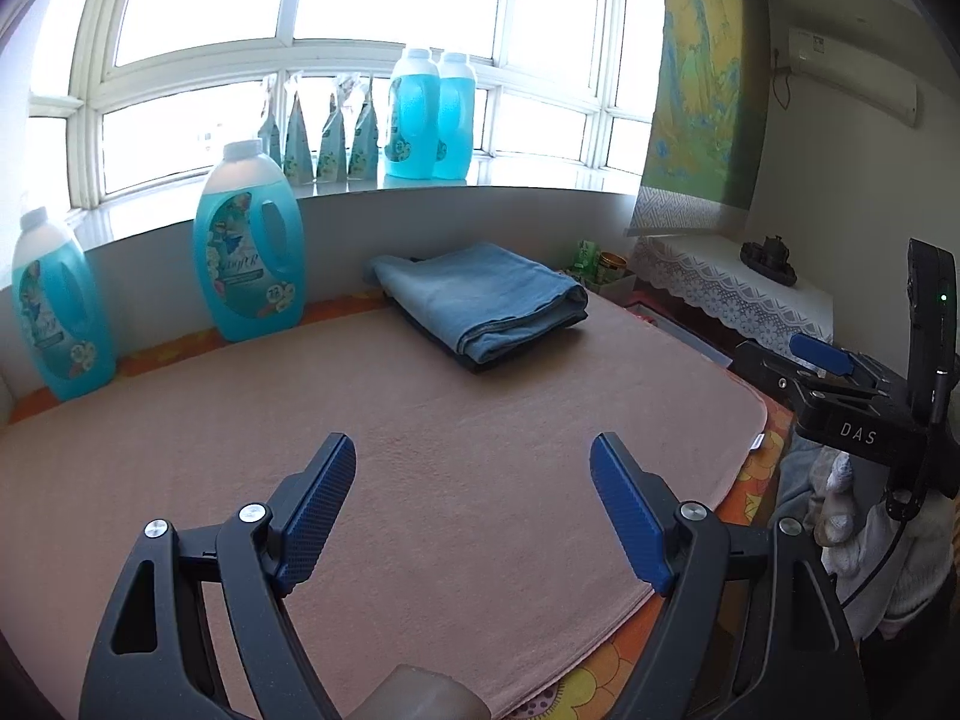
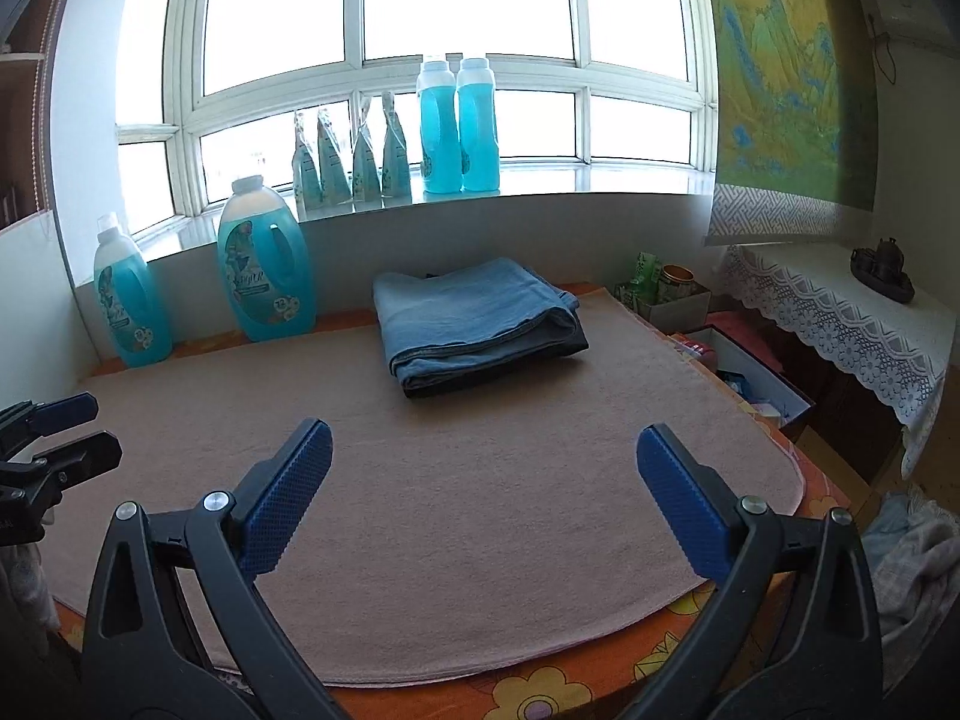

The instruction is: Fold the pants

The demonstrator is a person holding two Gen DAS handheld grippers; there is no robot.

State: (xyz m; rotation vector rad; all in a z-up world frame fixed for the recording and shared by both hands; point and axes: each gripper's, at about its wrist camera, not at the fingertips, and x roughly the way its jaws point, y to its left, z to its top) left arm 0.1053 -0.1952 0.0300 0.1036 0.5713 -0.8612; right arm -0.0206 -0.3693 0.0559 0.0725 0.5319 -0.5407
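Observation:
A pair of light blue denim pants (image 1: pixel 480 300) lies folded in a neat stack on top of a darker folded garment, at the far side of the pink mat (image 1: pixel 420 450). It also shows in the right wrist view (image 2: pixel 474 324). My left gripper (image 1: pixel 474 504) is open and empty, held above the near part of the mat, well short of the pants. My right gripper (image 2: pixel 486 498) is open and empty too, over the mat's near edge (image 2: pixel 480 630). The right gripper's body shows at the right of the left wrist view (image 1: pixel 870 414).
Two large blue detergent bottles (image 1: pixel 249 246) stand at the mat's far left. More bottles and pouches (image 2: pixel 420 138) sit on the windowsill. A side table with a lace cloth (image 2: pixel 840 312) and an open box (image 2: pixel 756 384) are at the right. Loose clothes (image 2: pixel 912 558) lie at the lower right.

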